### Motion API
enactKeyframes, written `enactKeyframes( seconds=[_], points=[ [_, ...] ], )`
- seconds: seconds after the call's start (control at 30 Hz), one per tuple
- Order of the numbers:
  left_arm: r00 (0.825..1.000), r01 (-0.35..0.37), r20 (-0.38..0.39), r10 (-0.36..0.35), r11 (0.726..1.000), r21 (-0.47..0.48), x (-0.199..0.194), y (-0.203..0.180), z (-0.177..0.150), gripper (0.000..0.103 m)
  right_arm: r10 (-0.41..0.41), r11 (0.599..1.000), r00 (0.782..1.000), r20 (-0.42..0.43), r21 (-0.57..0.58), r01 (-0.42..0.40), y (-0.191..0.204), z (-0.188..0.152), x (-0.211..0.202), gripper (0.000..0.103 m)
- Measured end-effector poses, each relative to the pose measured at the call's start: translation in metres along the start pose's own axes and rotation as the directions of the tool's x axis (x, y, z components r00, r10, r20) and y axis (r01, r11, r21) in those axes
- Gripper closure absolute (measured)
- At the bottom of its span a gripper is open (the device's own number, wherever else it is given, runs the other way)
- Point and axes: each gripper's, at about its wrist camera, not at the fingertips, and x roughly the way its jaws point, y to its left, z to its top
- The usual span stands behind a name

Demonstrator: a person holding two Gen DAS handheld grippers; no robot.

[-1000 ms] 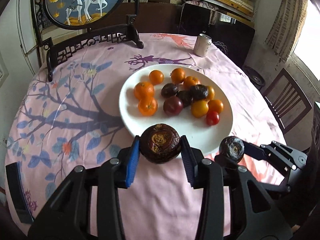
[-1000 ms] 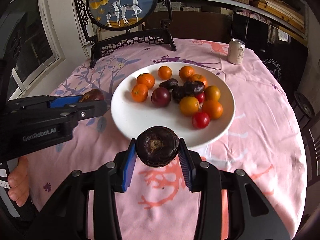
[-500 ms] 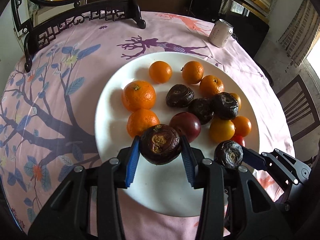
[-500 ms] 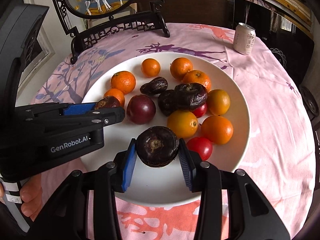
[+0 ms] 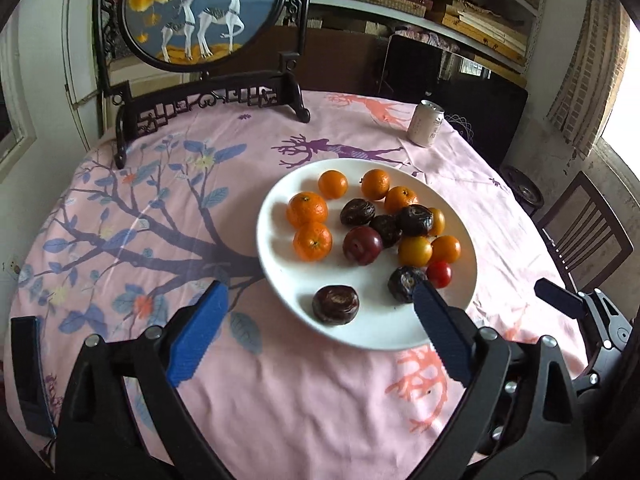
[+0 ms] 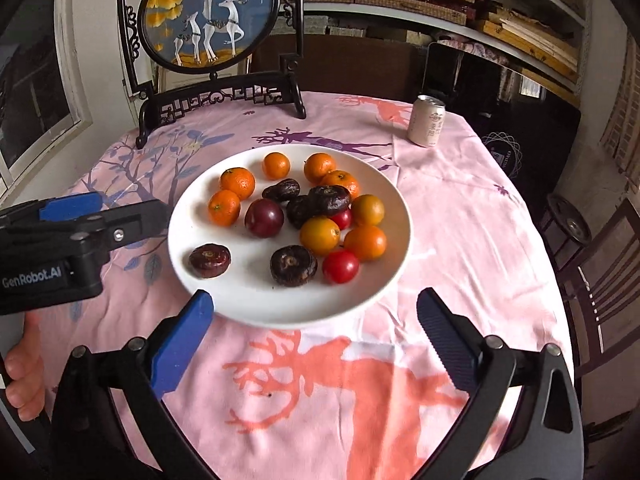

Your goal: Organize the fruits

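Observation:
A white plate (image 5: 372,332) (image 6: 256,308) on the pink cloth holds several oranges, dark purple fruits and red tomatoes. One dark wrinkled fruit (image 5: 335,304) (image 6: 209,260) lies near the plate's front left rim. A second one (image 5: 403,283) (image 6: 293,265) lies beside a red tomato (image 6: 340,266). My left gripper (image 5: 320,332) is open and empty, back from the plate's near edge. My right gripper (image 6: 316,336) is open and empty over the cloth in front of the plate. The left gripper's body (image 6: 60,248) shows at the left of the right wrist view.
A drink can (image 5: 426,123) (image 6: 427,120) stands at the table's far right. A framed deer screen on a black stand (image 5: 208,12) (image 6: 208,20) is at the back. A wooden chair (image 5: 584,236) stands right of the table.
Both grippers opened and left their dark fruits on the plate, then pulled back toward the near table edge.

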Motion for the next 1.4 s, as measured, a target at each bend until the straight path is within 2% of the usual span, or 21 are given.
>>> enactKeyframes(
  seconds=[0.1,0.33,0.53,1.4],
  points=[
    [0.999,-0.032,0.030,0.031,0.999,0.019,-0.021,-0.002,-0.022,0.004,-0.011,0.999,1.000,0.002,0.034,0.011,-0.002,-0.015,-0.016,0.001],
    [0.999,-0.030,0.018,0.029,0.999,0.036,-0.037,-0.008,-0.044,0.004,-0.033,0.999,0.999,-0.015,0.030,0.033,0.003,-0.030,-0.029,0.001],
    [0.999,-0.038,0.040,0.037,0.998,0.047,-0.047,-0.011,-0.046,0.004,-0.035,0.999,0.999,-0.014,0.041,0.035,0.003,-0.033,-0.033,0.001],
    [0.998,-0.053,0.041,0.051,0.998,0.046,-0.051,-0.008,-0.047,0.002,-0.027,0.999,1.000,0.000,0.047,0.027,0.008,-0.032,-0.040,0.001]
  ],
)
